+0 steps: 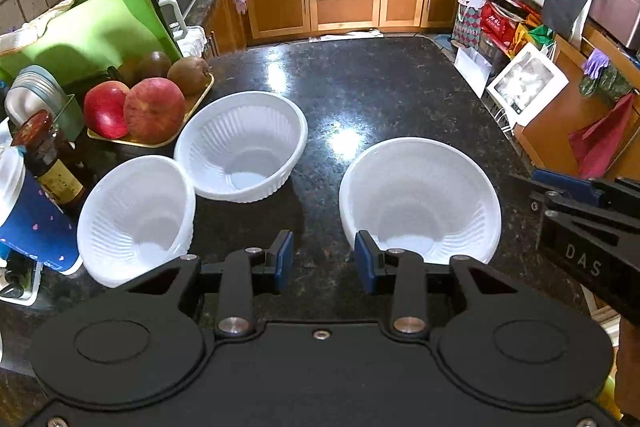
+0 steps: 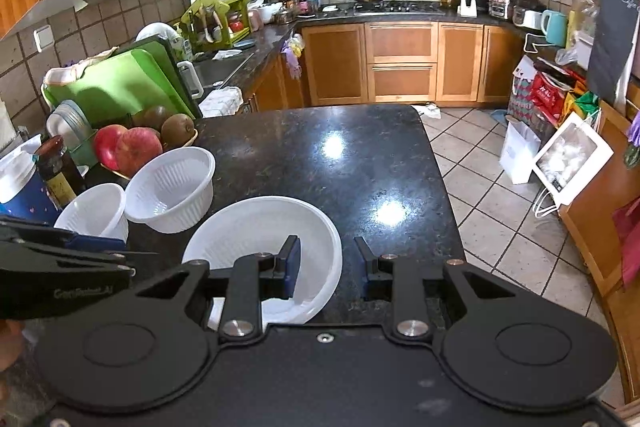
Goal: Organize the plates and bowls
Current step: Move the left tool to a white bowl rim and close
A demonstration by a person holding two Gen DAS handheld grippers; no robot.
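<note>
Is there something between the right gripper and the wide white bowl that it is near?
Nothing visible stands between them. The right gripper is open, one finger over the wide bowl and the other outside its rim. The two ribbed bowls sit off to its left, out of the path.

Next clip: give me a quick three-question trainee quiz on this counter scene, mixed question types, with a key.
1. True or false: both grippers, left and right, are open and hold nothing.
2. How many white bowls stand on the counter?
3. The right gripper's fingers straddle the rim of which bowl: A) the wide bowl, B) the ribbed bowl by the apples, C) the tilted bowl?

Key: 1 true; 2 three; 3 A.
</note>
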